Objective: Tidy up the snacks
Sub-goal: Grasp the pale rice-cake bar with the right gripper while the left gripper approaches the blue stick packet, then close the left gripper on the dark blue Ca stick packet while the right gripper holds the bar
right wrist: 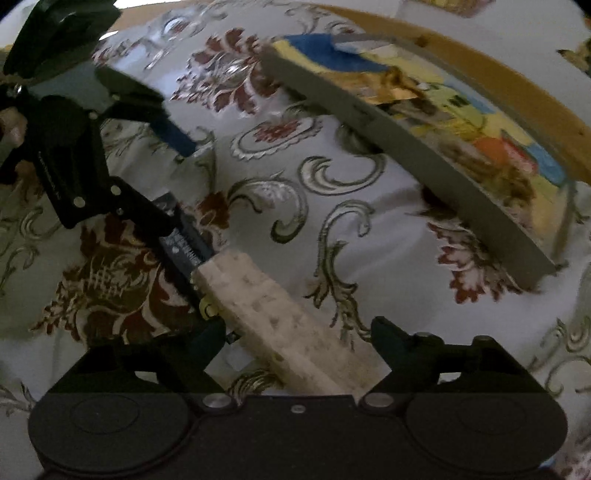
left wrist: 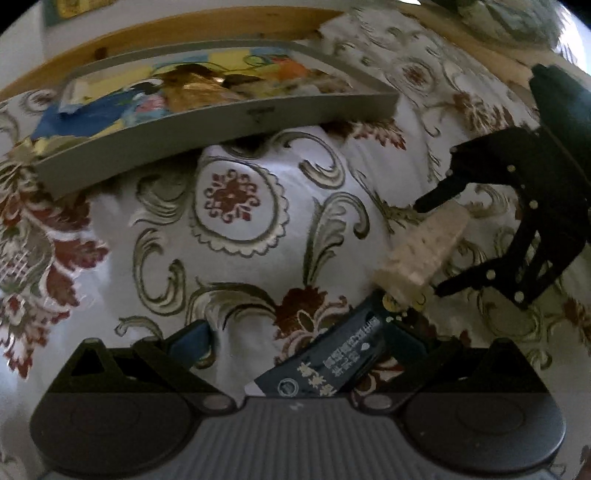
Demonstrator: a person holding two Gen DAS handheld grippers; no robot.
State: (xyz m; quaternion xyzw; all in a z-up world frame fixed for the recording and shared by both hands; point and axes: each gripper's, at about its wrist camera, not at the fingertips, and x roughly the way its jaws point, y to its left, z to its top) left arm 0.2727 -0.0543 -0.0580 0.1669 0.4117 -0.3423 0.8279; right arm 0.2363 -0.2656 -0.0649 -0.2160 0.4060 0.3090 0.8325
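Observation:
One long snack bar lies aslant on the flowered tablecloth, with a cream end (left wrist: 424, 243) and a dark blue printed end (left wrist: 332, 362). My left gripper (left wrist: 299, 343) is open over the dark end, which rests near its right finger, with a wide gap on the other side. My right gripper (right wrist: 299, 336) straddles the cream end (right wrist: 280, 317), both fingers close beside it with no clear press. From the left wrist view, the right gripper (left wrist: 430, 247) reaches in from the right. The left gripper (right wrist: 184, 192) comes in from the upper left over the dark end (right wrist: 181, 243).
A shallow grey tray (left wrist: 221, 122) holding several colourful snack packets sits behind the bar, also the grey tray (right wrist: 406, 147) at the right. A wooden edge (left wrist: 184, 29) runs behind it. Patterned cloth (left wrist: 229, 195) lies between bar and tray. A hand (right wrist: 11, 125) shows at the far left.

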